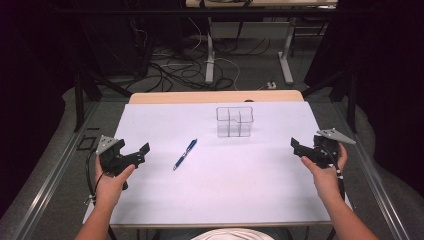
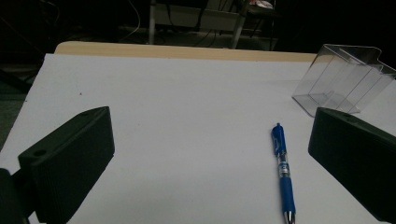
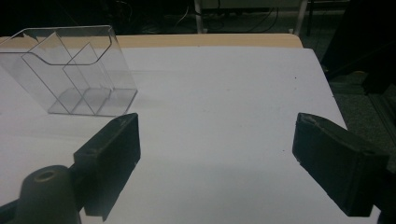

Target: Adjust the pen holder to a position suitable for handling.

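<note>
Blue pen [image 1: 185, 154] lay flat on white sheet [image 1: 225, 190], silver tip probably toward person. Left gripper [image 1: 138, 155] and right gripper [image 1: 298, 147] both gaped, empty.

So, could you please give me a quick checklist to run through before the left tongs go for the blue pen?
1. Left tongs open: ok, jaws wide apart.
2. Blue ballpoint pen free on the white table sheet: ok, nothing touches it.
3. Pen between the jaws: not ok, it lies off toward the right jaw in the left gripper view.
4. Clear plastic divided organiser upright, empty: ok.
5. Right tongs clear of the path: ok, open at the far side.
</note>
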Motion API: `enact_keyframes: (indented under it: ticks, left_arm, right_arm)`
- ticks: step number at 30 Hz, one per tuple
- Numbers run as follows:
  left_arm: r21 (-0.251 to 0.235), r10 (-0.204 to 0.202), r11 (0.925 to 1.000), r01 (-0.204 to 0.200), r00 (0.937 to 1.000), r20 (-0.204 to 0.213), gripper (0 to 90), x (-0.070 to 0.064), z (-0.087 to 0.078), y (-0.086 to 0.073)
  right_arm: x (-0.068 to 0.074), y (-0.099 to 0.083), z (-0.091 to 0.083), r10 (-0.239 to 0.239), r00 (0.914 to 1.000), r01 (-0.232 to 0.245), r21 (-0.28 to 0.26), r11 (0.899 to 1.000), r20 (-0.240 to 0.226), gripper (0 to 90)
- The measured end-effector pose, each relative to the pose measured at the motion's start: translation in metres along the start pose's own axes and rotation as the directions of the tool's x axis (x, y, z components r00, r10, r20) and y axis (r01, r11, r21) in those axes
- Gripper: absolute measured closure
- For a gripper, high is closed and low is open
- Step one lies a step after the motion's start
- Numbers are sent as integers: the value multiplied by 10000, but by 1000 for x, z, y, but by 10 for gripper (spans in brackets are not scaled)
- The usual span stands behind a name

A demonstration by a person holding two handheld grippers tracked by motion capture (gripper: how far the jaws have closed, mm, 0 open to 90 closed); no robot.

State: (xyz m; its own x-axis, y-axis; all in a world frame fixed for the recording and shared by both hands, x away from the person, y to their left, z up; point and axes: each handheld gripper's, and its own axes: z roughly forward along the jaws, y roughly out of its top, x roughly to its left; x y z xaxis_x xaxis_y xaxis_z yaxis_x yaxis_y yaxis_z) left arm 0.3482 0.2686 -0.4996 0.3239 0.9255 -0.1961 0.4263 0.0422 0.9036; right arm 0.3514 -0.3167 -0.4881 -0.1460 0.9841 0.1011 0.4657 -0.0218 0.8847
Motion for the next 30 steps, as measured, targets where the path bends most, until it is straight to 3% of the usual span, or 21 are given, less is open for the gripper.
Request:
enact_keyframes:
  ticks: [4, 7, 12, 20, 22, 30]
  left_arm:
    - [24, -17, 10000, 17, 10000, -84, 3, -1, -1, 1]
    - [-14, -32, 10000, 31, 9999, -97, 3, -2, -1, 2]
    - [21, 19, 10000, -18, 9998, -194, 4, -4, -3, 2]
    - [-33, -65, 10000, 65, 9997, -228, 6, -6, -1, 3]
    - [-12, -64, 10000, 63, 9997, -235, 6, -6, 0, 2]
    - [124, 57, 9999, -54, 9995, -310, 9, -5, -1, 0]
  right_arm:
    - [1, 0, 1, -81, 10000, 80, -1, 10000, -47, 159]
    - [3, -1, 4, -442, 9988, 447, 185, 9988, -226, 235]
    - [10, 3, 8, -1249, 9912, 1253, 56, 9921, -438, 293]
    - [19, 17, 16, -1094, 9898, 1090, -93, 9940, -911, 340]
    - [21, 21, 19, -1043, 9892, 1059, 95, 9943, -1033, 351]
    - [35, 36, 45, -1105, 9866, 1153, 337, 9928, -1198, 433]
